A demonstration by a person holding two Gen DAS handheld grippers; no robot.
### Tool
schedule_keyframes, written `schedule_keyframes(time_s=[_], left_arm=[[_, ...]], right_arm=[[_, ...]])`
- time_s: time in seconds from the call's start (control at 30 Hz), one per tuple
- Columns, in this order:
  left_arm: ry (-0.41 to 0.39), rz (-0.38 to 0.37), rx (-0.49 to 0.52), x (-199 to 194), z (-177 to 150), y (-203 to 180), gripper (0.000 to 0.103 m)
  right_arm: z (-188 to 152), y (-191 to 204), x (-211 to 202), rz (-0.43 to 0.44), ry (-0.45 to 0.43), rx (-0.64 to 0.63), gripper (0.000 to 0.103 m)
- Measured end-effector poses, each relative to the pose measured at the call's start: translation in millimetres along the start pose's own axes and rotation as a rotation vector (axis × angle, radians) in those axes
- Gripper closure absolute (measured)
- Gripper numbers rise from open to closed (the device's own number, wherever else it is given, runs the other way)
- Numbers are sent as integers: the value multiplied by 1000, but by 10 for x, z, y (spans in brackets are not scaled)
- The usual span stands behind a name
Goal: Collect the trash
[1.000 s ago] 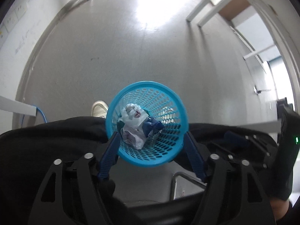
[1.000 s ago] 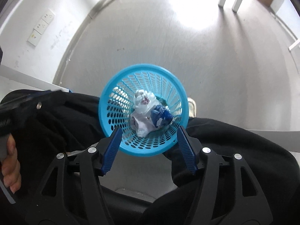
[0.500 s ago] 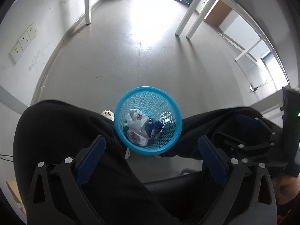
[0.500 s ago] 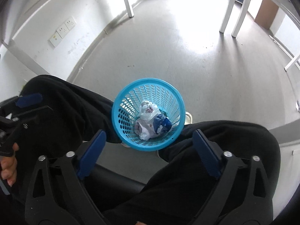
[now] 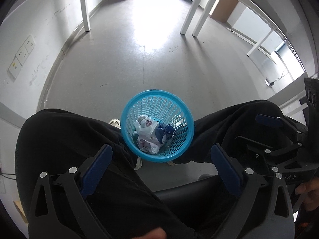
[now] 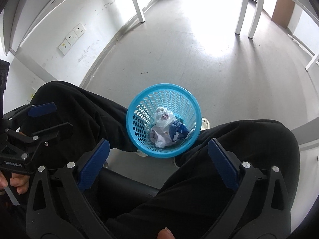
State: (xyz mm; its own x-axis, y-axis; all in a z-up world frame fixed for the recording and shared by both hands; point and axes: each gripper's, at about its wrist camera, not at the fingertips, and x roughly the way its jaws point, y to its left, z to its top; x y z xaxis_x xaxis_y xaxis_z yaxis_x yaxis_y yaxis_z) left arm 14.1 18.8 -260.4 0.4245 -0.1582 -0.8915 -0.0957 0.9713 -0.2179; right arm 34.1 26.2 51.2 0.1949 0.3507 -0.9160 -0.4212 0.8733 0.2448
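Below both cameras, a blue perforated wastebasket (image 5: 157,125) is seen standing on the grey floor (image 5: 139,63) between the black-trousered knees (image 5: 65,139) of a seated person, a pale shoe tip (image 5: 115,122) showing just beside its left wall. Crumpled white plastic trash (image 5: 146,131) and a dark blue wrapper (image 5: 163,132) are seen lying together at the bottom of the basket, touching each other. In the left wrist view, the left gripper (image 5: 161,157) is held above the knees with its blue-padded fingers (image 5: 97,167) spread as wide as they go; nothing is held or touched between them, and the basket is framed in the gap, well clear of both pads. At the right edge of that view the right gripper's black body is seen, with part of a printed word ending in "AS" legible. In the right wrist view, the right gripper (image 6: 158,155) is likewise fully spread and empty, its jaws opening the last bit, with the basket (image 6: 163,119) lying beyond and between its fingertips, apart from them. At the left edge, the other gripper's body is marked "GenRobot.AI". Wall sockets (image 6: 71,37) and white bench legs (image 6: 242,10) are seen beyond.
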Motion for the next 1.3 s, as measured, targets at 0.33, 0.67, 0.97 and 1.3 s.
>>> schedule_keyframes(time_s=[0.33,0.67,0.97,1.3], left_arm=[[-4,14,-17,34,4,38,6],[6,22,-37,57,22,79,6],[20,23,-39,74,15,93,6],[43,15,-47,103,17,105,6]], right_arm=[[-12,12,29,23,18,-4,9],[-9,33,54,29,33,-10,9],[-22,25,58,47,30,-7,9],[-23,24,63,49,34,-6,9]])
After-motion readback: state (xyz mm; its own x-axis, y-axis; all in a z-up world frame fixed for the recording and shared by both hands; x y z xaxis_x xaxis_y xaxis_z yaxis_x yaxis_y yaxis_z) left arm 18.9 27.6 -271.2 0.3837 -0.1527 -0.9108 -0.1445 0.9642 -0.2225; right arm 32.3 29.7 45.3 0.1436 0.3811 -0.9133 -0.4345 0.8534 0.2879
